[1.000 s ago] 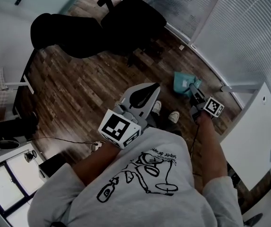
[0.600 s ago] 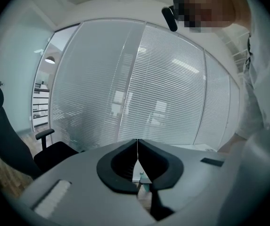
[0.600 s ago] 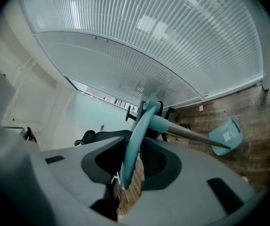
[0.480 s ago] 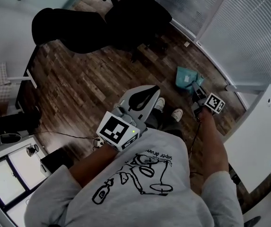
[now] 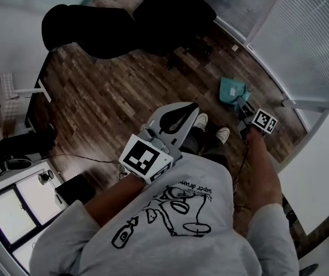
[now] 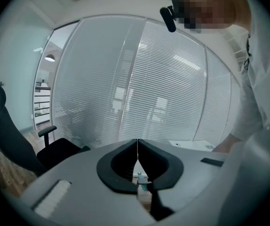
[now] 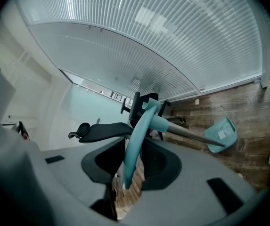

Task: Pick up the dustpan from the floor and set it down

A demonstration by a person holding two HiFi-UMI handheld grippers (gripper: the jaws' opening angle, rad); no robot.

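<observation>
Against the frame of a second ago, the right gripper [image 5: 242, 104] and the teal dustpan [image 5: 233, 89] are seen further right in the head view. The black office chair [image 5: 173, 13] is pushed toward the top edge (the camera itself has plainly shifted). The left gripper [image 5: 192, 106] is hardly displaced.

In the head view the right jaws are too small to be read. Whether the pan touches the wooden floor [image 5: 107, 102] cannot be told from any view.

Only in the right gripper view are its jaws seen clamped on the dustpan's curved teal handle, with the grey shaft running down to the pan close by the boards. Only in the left gripper view are that gripper's jaws seen pressed together on nothing, with white blinds [image 6: 163, 88] behind them.
</observation>
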